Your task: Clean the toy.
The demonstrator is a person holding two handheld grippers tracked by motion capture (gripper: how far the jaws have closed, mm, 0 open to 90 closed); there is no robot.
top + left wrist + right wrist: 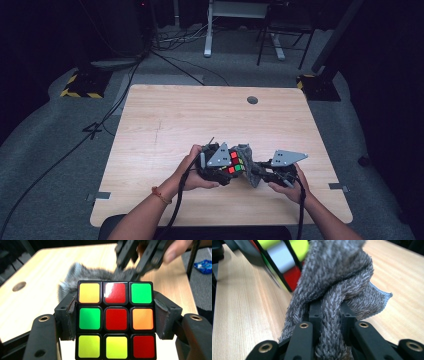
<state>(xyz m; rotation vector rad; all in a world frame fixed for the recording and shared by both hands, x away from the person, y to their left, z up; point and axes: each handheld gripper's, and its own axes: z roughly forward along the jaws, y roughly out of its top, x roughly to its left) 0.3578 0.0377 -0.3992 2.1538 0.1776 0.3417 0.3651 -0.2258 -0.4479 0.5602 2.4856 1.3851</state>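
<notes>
Left tongs (116, 322) clamped on Rubik's cube (115, 320), held just above counter (165, 125). Right tongs (331, 315) pinched shut on grey cloth (337, 282), pressed against cube's far side. Risk: hard wiping twisting a layer or levering cube from the pads.

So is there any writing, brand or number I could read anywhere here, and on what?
None can be read.
Cube: plain coloured stickers, no logo or print.
Cloth: plain grey pile, no tag showing.
Blue packet on the floor: any print is too blurred to read.
Yellow-and-black stripes on the stand base: a warning pattern, no words.
</notes>
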